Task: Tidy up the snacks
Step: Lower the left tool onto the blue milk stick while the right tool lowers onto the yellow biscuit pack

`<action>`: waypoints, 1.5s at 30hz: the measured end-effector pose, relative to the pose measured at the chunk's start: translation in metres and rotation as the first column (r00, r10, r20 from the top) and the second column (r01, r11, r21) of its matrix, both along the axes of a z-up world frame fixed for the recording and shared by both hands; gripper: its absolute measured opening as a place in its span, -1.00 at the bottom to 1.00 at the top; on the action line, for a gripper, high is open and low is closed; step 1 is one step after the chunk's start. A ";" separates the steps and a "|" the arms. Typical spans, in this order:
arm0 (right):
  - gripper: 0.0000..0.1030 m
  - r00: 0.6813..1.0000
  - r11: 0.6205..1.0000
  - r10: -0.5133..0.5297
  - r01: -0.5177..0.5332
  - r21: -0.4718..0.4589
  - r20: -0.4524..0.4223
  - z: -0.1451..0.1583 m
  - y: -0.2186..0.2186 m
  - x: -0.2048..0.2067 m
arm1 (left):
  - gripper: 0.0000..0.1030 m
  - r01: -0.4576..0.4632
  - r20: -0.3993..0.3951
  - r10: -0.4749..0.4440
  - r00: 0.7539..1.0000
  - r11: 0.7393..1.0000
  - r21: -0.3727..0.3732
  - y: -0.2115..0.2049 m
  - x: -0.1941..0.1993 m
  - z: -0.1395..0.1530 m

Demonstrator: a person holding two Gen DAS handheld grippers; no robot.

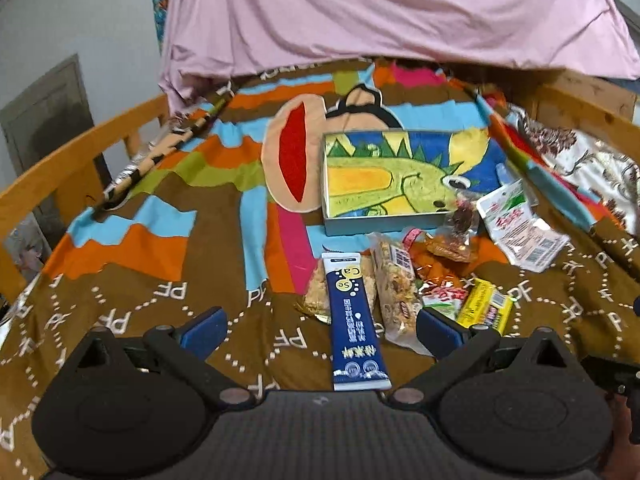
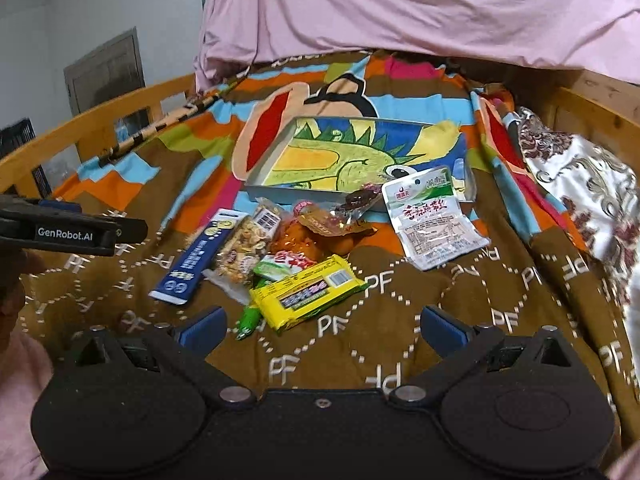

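- Both pairs of fingers are spread wide with nothing between them: we see the left gripper (image 1: 320, 330) hanging low over the near end of the snack pile, and the right gripper (image 2: 322, 330) over bare quilt just in front of it.
- At the far left of the right wrist view, we catch the side of the left gripper, with a hand (image 2: 12, 280) under it.
- We see a wooden bed rail (image 1: 76, 148) curving along the left edge of the bed, and a brown patterned quilt (image 1: 168, 240) covering the mattress.
- Leftmost in the pile lies a long blue packet (image 1: 354, 320), its near end pointing toward the left gripper; it lies partly over a crumbly bar (image 1: 318, 292).
- Just right of it is a clear bag of mixed snack (image 1: 394, 284), touching the blue packet's side.
- Beyond these, farther up the bed, sits a shallow open box (image 1: 384, 178) with a green cartoon creature painted inside; no snack lies fully inside it.
- Next we find orange wrapped pieces (image 2: 316, 236) heaped in the middle, a dark small packet (image 2: 360, 200) leaning on the box's near edge, and a green and white sachet (image 2: 280, 266).
- A yellow packet (image 2: 308, 292) lies nearest the right gripper.
- Farther right, a white pouch (image 2: 430, 220) rests flat, touching the box's corner.
- A pink sheet (image 1: 380, 12) hangs across the back, and a floral cloth (image 2: 588, 188) lies bunched at the far right.
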State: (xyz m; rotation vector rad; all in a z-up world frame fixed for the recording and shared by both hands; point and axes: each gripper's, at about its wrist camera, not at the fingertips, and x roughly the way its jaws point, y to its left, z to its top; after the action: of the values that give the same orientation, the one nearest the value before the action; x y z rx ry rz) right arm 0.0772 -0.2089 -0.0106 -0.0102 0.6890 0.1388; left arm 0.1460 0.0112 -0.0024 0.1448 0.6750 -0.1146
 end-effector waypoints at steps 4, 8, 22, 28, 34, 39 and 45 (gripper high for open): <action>0.99 0.999 1.000 -0.018 0.018 0.003 -0.036 -0.016 0.005 0.028 | 0.99 0.017 -0.066 -0.017 0.998 1.000 -0.005 -0.001 0.038 -0.019; 0.99 0.993 0.996 -0.068 0.073 0.050 -0.094 -0.035 0.009 0.055 | 0.99 0.014 -0.126 -0.015 0.992 1.000 -0.010 0.000 0.066 -0.037; 0.93 0.968 0.976 -0.198 0.209 0.060 -0.152 -0.077 0.039 0.115 | 0.66 0.013 -0.250 -0.026 0.968 0.998 -0.056 0.012 0.092 -0.062; 0.81 0.963 0.971 -0.215 0.229 0.071 -0.165 -0.083 0.037 0.111 | 0.40 0.034 -0.288 -0.058 0.956 0.996 -0.087 0.012 0.094 -0.072; 0.48 0.964 0.973 -0.205 0.219 0.067 -0.171 -0.085 0.037 0.106 | 0.00 0.051 -0.303 -0.081 0.950 0.993 -0.103 0.011 0.091 -0.075; 0.33 0.967 0.978 -0.184 0.198 0.063 -0.174 -0.084 0.037 0.097 | -0.16 0.058 -0.318 -0.094 0.943 0.991 -0.121 0.010 0.086 -0.072; 0.43 0.968 0.981 -0.178 0.189 0.047 -0.179 -0.084 0.037 0.091 | -0.16 0.083 -0.340 -0.122 0.932 0.988 -0.127 0.007 0.077 -0.071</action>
State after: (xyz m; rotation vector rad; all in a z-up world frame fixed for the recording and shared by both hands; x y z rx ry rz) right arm 0.1686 -0.1721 -0.0948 0.1283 0.8561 -0.0169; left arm 0.2234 0.0179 -0.0735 0.0531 1.0129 -0.2830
